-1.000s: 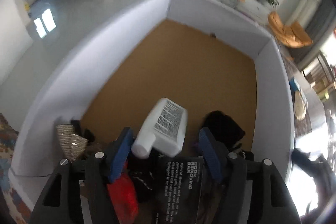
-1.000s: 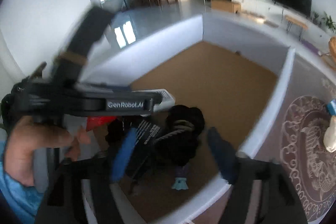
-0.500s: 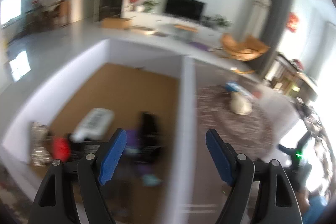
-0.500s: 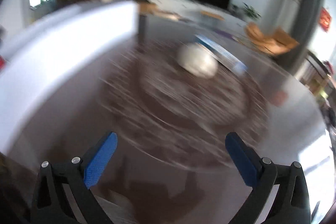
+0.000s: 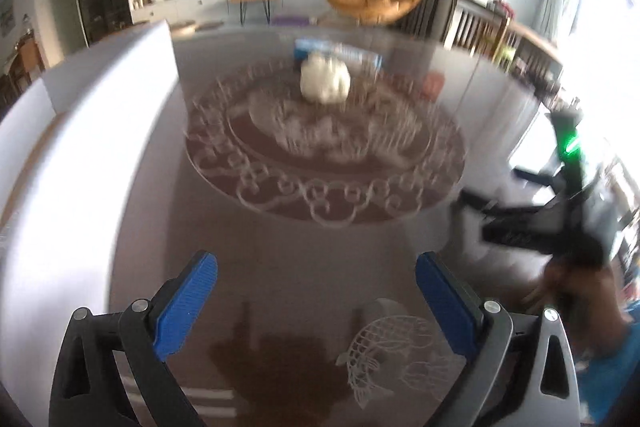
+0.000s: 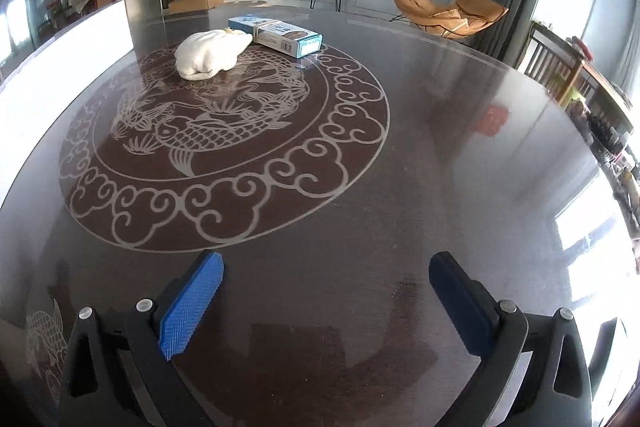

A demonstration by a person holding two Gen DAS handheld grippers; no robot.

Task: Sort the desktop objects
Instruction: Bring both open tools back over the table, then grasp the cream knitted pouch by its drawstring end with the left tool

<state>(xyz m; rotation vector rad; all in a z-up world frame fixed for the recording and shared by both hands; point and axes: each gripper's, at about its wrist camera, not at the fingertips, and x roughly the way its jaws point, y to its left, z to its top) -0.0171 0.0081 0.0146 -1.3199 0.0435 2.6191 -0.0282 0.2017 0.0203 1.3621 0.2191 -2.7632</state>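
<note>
while both tongs are standing wide and carrying nothing, the sorting is judged to be unfinished. the left tongs [image 5: 316, 291] are hovering low over bare dark surface [image 5: 280, 247], with the picture blurring around them; the right tongs [image 6: 326, 291] are likewise hanging over bare surface, blue pads apart, nothing between them. further out, two items are lying loose on the far side of the engraved fish medallion [image 6: 208, 131]: a white cloth bundle [image 6: 210, 53] and, touching its far end, a blue and white carton [image 6: 276, 35]. both are sitting well apart from either tongs. the white-walled bin [image 5: 80, 147] is running along the left edge of the surface; its contents are not showing in either view. remaining work, as judged: collecting the bundle and the carton and placing them in the bin.
</note>
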